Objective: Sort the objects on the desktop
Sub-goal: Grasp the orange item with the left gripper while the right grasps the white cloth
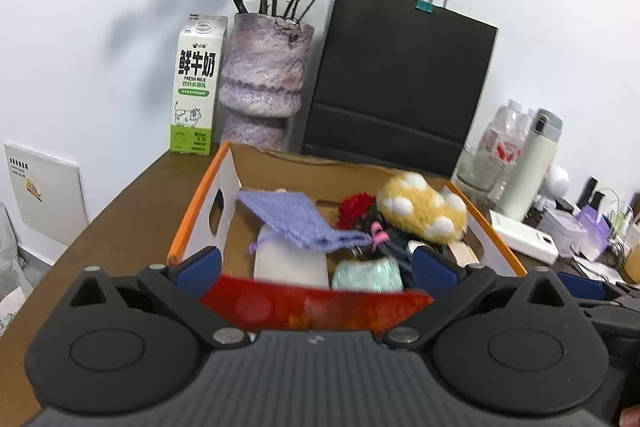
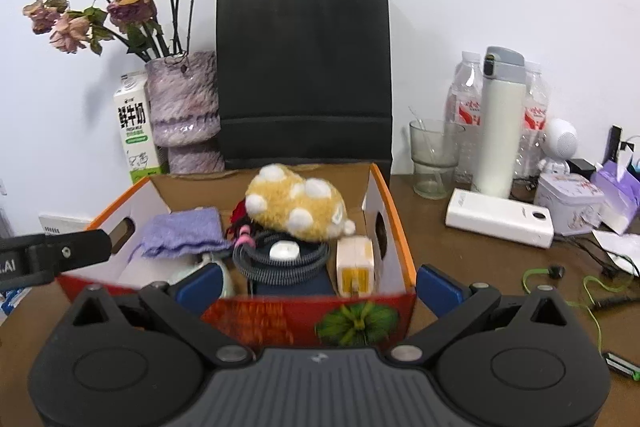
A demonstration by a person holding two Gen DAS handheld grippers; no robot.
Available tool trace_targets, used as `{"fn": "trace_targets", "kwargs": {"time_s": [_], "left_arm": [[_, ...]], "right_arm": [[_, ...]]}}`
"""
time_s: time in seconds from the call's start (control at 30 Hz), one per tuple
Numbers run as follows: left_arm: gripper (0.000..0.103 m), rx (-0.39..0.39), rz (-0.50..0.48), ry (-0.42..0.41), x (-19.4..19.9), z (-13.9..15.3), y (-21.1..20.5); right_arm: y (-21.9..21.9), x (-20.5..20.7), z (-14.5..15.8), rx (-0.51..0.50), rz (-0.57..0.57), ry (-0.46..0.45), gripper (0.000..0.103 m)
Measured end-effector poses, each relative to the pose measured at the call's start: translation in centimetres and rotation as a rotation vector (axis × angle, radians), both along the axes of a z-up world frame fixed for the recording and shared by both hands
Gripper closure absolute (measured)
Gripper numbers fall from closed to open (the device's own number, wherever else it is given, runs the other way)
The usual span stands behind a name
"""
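Note:
A cardboard box (image 1: 200,203) with an orange rim and a red front wall stands on the brown desk, right in front of both grippers. Inside lie a yellow plush with white dots (image 2: 296,203), a purple knitted pouch (image 2: 184,231), a red flower (image 1: 356,207), a coiled grey cable (image 2: 280,263) and a white and yellow charger (image 2: 354,263). My left gripper (image 1: 316,269) is open over the box's front wall, with nothing between its fingers. My right gripper (image 2: 320,287) is open too, straddling the box's front right corner. The left gripper's finger (image 2: 60,255) shows at the box's left side.
Behind the box stand a black paper bag (image 2: 304,67), a purple vase of dried roses (image 2: 184,107) and a milk carton (image 1: 196,87). To the right are a glass (image 2: 434,159), a white thermos (image 2: 500,119), water bottles, a white power bank (image 2: 500,219), a tin (image 2: 568,203) and green earphones (image 2: 560,279).

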State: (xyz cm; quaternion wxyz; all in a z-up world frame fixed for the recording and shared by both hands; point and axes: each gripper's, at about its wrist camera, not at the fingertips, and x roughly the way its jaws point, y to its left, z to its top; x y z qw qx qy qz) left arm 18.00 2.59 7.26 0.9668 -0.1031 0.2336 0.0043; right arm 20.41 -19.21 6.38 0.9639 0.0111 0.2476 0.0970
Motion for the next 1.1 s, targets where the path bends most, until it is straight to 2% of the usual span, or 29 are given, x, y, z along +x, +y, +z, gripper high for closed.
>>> {"fn": "trace_targets", "kwargs": {"time_s": [0.2,0.4,0.57,0.77,1.1], "left_arm": [[0.000,0.015,-0.016,0.014,-2.6,-1.1,-0.7],[0.000,0.024,-0.020,0.031,-4.7,-3.1,-0.5],[0.000,0.052,-0.040,0.136,-4.2,-5.9,-0.1],[0.000,0.073,-0.057,0.124,-4.3,-6.0,-0.4],[0.000,0.079,-0.061,0.141,-4.2,-6.3,-0.6]], "right_arm": [[-0.7,-3.0,-0.8,-0.013,0.007,0.010,0.000],[-0.7,-4.8,-2.8,-0.056,0.029,0.047,0.000],[-0.7,-5.2,-5.0,-0.065,0.033,0.113,0.000],[-0.1,-4.9,-5.9,-0.101,0.035,0.136,0.000],[-0.2,-4.7,-6.0,-0.100,0.029,0.142,0.000]]}}
